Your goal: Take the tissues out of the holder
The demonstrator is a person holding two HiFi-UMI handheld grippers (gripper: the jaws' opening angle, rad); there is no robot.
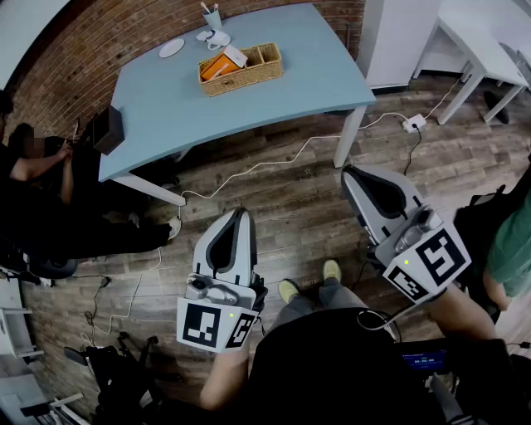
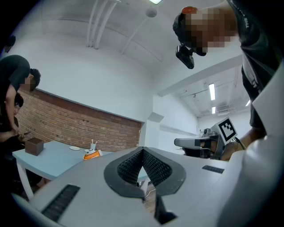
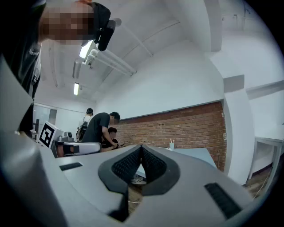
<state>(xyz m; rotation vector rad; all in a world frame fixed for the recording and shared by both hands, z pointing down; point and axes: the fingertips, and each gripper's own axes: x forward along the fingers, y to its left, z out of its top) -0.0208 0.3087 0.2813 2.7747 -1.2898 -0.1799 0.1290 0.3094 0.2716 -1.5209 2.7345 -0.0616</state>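
Note:
A wicker basket [image 1: 242,70] on the light-blue table [image 1: 265,100] holds an orange pack and a white pack [image 1: 235,56]. A dark brown box [image 1: 109,129] stands at the table's left edge; I cannot tell which of them is the tissue holder. Both grippers hang level over the wooden floor, well short of the table. My left gripper [image 1: 241,212] is shut with nothing between its jaws; its tips meet in the left gripper view [image 2: 143,150]. My right gripper [image 1: 350,172] is likewise shut and empty [image 3: 141,146]. The basket [image 2: 92,154] and box [image 2: 34,145] show far off.
A cup with pens [image 1: 212,17] and a white dish [image 1: 172,48] sit at the table's far end. White cables and a power strip [image 1: 413,124] lie on the floor. A person [image 1: 41,166] sits left of the table; another stands at the right [image 1: 510,241]. A white table [image 1: 481,41] is far right.

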